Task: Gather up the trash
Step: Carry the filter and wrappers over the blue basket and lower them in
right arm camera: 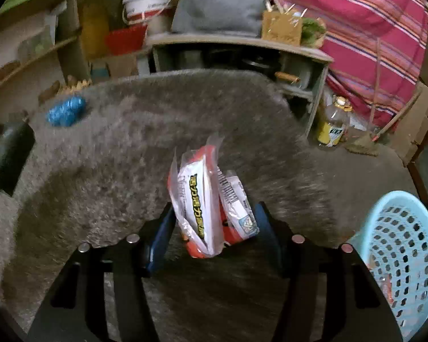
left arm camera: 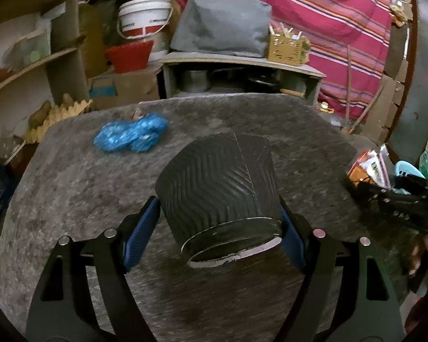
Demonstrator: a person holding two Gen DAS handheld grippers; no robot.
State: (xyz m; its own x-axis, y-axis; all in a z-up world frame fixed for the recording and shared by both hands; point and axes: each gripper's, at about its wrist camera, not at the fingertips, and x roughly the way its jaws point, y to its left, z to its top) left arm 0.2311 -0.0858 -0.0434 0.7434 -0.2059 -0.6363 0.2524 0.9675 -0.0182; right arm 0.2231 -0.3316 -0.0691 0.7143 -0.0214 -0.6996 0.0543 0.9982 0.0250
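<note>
My left gripper (left arm camera: 218, 222) holds a black ribbed cup (left arm camera: 218, 191) between its blue fingers (left arm camera: 141, 233); the cup is tilted, with its rim toward me, and the pads press on both of its sides above the grey table (left arm camera: 71, 199). My right gripper (right arm camera: 212, 228) has a bunch of snack wrappers (right arm camera: 205, 205), white and orange, standing upright between its fingers (right arm camera: 159, 239). The right pad seems to touch the wrappers, but on the left side I see a small gap, so I cannot tell if this hand really grips them or only has them between the fingers. On the far left part of the table lies a crumpled blue plastic bag (left arm camera: 131, 136), well apart from both hands. A light blue basket (right arm camera: 402, 256) with many holes stands at the right edge of the right view, just beside my right hand; something orange lies inside it, but I cannot tell what it is.
</note>
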